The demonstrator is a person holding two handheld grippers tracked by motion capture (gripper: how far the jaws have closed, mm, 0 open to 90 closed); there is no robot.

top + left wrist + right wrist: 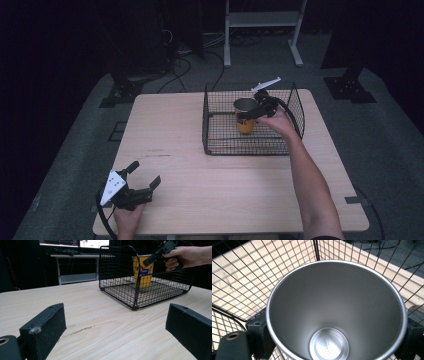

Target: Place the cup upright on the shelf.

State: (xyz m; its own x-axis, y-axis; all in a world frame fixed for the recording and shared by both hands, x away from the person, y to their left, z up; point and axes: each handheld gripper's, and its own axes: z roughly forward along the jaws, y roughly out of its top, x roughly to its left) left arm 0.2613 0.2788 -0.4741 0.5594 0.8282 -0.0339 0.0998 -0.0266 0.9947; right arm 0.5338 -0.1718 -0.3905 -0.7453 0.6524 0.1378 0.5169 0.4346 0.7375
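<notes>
A yellow cup (244, 119) with a shiny metal inside stands upright in a black wire basket (210, 131) at the back right of the wooden table (170, 125). My right gripper (250, 113) is shut on the cup near its rim. In the right gripper view, the cup (337, 310) sits between both jaws, which press its sides. My left gripper (145, 174) rests open at the front left of the table, holding nothing. From the left gripper view, the basket (117, 270), the cup (143, 273) and the right gripper (160, 251) lie beyond my open left gripper (117, 327).
A white frame (262, 20) stands on the floor behind the table, with cables (180, 60) to its left. Bare wood stretches between the left gripper and the basket.
</notes>
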